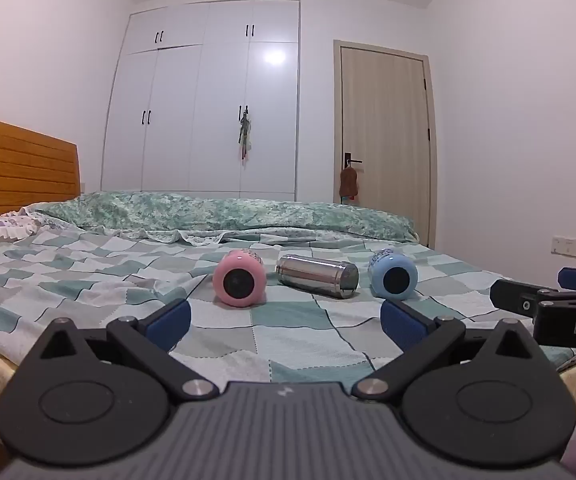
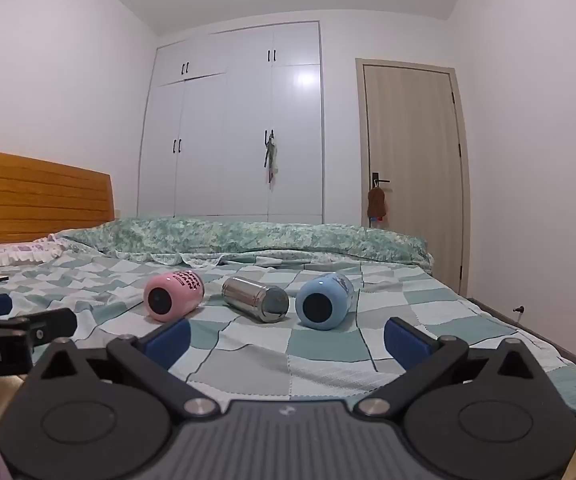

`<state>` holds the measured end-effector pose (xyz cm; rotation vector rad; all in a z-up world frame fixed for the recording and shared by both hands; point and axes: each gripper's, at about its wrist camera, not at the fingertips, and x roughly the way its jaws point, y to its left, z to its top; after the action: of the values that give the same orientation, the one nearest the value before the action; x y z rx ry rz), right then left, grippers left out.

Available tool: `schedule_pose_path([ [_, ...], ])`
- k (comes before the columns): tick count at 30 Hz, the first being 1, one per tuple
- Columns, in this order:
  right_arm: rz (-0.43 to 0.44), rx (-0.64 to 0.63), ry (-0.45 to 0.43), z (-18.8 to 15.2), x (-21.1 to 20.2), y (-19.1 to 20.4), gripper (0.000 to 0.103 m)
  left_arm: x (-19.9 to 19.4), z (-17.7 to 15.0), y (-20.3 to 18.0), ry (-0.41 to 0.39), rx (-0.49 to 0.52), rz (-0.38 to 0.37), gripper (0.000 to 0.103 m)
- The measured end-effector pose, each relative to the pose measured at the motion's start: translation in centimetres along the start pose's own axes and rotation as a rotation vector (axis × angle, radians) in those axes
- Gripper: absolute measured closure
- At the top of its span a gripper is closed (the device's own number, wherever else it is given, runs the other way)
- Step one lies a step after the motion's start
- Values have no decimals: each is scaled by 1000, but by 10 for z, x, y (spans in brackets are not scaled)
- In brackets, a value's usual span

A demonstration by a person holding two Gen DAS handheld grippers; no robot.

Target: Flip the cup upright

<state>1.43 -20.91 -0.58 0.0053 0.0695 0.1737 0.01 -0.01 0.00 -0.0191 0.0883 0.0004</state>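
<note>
Three cups lie on their sides in a row on the checked bedspread [image 1: 88,280]: a pink cup [image 1: 240,278], a steel cup [image 1: 316,276] and a blue cup [image 1: 392,274]. The right wrist view shows them too: the pink cup [image 2: 172,296], the steel cup [image 2: 256,298], the blue cup [image 2: 323,300]. My left gripper [image 1: 286,324] is open and empty, short of the cups, between pink and steel. My right gripper [image 2: 287,340] is open and empty, short of the steel and blue cups.
A rolled green quilt [image 1: 228,212] lies across the bed behind the cups. A wooden headboard [image 1: 16,160] stands at the left, with a white wardrobe [image 1: 208,100] and a door [image 1: 383,140] behind. The bed's right edge [image 2: 527,336] is near the blue cup.
</note>
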Motion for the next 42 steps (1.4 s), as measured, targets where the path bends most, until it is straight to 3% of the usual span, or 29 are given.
schedule_pose_path([
  [42, -2, 5, -12, 2, -1, -8, 0, 1, 2, -2, -2, -7, -4, 0],
])
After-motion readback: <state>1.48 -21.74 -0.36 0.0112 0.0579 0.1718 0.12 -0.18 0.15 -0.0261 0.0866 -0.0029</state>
